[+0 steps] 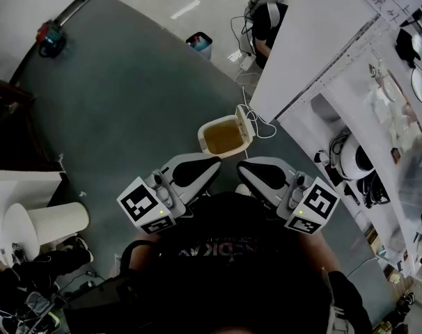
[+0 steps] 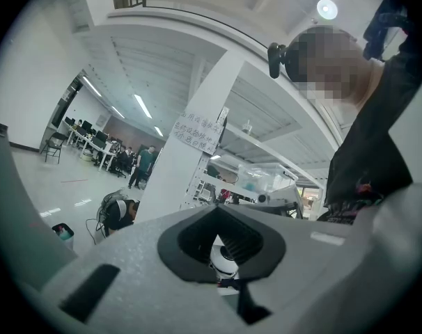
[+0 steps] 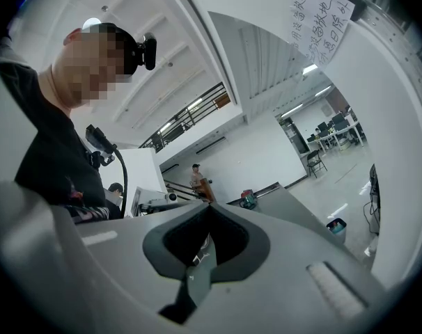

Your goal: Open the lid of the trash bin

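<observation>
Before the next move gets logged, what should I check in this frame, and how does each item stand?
1. Left tool shut, nothing in it: ok.
2. Right tool shut, nothing in it: ok.
3. Trash bin in view ahead of both tools: ok.
4. Lid up, inside of bin showing: ok, it appears open.
5. Both tools apart from the bin: ok.
6. White cable beside the bin out of the way: cannot tell.

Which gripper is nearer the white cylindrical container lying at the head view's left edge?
Left. The left gripper is up and to the right of the white cylindrical container; the right gripper lies farther right, beyond the left one.
</observation>
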The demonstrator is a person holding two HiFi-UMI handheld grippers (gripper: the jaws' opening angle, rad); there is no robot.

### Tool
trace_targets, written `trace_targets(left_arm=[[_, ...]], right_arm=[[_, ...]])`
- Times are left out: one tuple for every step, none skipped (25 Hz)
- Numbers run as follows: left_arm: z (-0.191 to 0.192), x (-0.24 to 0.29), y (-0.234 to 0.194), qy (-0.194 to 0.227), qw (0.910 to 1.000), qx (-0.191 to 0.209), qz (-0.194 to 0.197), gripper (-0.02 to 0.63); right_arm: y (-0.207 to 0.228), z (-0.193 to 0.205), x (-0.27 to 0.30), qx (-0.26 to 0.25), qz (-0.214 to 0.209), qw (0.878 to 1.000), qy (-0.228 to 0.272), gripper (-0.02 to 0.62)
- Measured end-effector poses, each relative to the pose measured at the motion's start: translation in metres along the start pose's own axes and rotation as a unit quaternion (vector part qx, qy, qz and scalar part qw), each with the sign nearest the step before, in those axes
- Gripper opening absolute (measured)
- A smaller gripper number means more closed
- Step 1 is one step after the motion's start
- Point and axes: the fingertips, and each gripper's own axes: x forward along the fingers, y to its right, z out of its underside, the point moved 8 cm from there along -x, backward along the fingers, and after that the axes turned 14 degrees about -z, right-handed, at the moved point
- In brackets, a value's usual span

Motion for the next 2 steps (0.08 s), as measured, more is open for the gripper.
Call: trace_targets(left_arm=[[0.0001,-0.0003,0.0009,0.000,1.0000,0.001,0.000,0.002],[0.0001,-0.0006,0.0018,-0.001,1.0000,0.001,0.000,0.002]], right_arm=[[-0.0009,0.0000,-0.0001,0.000,0.000,1.000,0.000,0.006],[-0.0017,0.0000,-0.0002,-0.001,0.000,1.000,0.000,0.006]])
